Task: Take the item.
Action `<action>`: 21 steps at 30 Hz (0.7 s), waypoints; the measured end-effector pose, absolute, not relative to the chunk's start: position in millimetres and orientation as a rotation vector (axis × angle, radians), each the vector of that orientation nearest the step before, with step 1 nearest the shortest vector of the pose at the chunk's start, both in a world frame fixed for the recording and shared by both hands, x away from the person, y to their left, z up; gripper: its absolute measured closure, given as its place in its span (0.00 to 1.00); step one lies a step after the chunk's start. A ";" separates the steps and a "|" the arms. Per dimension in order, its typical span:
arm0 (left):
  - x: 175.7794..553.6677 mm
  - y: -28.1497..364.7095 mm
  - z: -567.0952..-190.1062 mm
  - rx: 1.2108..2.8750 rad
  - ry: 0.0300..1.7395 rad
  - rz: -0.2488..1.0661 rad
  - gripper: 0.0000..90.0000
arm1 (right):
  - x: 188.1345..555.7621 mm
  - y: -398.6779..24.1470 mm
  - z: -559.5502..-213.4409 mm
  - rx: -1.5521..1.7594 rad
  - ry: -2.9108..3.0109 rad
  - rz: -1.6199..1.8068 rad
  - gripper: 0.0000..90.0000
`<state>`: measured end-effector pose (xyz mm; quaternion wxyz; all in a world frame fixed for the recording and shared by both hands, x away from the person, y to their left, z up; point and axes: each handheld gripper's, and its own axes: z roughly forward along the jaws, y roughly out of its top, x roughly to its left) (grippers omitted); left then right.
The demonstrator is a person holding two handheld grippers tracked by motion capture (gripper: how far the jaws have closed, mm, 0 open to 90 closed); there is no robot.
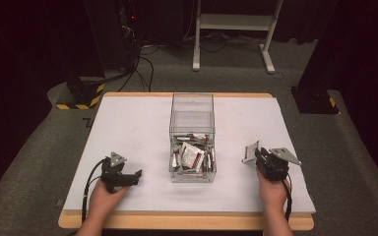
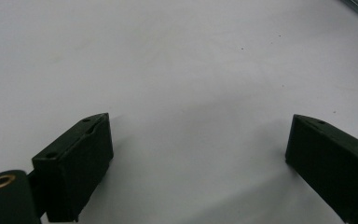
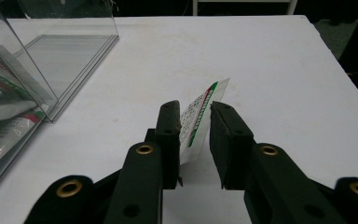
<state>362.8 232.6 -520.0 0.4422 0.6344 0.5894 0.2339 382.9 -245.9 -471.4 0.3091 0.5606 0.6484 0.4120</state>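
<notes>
Your right gripper [image 3: 195,119] has a flat packet [image 3: 200,116] standing on edge between its jaws. The packet is white with small print on its face and a green and red stripe along one side; its top corner pokes out past the jaw tips. In the right gripper view it leans against the left jaw, and a clear gap shows between it and the right jaw, so the jaws are parted and not pinching it. In the high view the same packet [image 1: 250,152] sticks out from the front of the gripper as a pale, tilted card.

Your right hand [image 1: 271,191] holds the tool from behind, jaws pointing away from you and a little inward toward the clear box [image 1: 192,140]. That box sits beyond the jaws and to their left, with many similar packets [image 1: 192,156] heaped in its near end.

Your left gripper [image 1: 126,175] lies low on the white table cover [image 1: 128,128], its hand [image 1: 106,195] behind it, jaws pointing across toward the box. In the left gripper view its jaws stand wide apart with bare cover [image 2: 191,93] between them. The high view gives the whole layout; the right gripper view gives the gap beside the packet.
</notes>
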 end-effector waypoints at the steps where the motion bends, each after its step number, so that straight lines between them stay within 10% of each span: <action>1: 362.8 232.6 -520.0 1.574 1.462 0.580 0.08 | 382.2 -247.2 -470.3 1.477 1.710 1.092 0.80; 21: 362.8 233.1 -519.9 1.582 1.460 0.581 0.08 | 378.6 -244.3 -460.6 1.437 1.746 1.105 0.61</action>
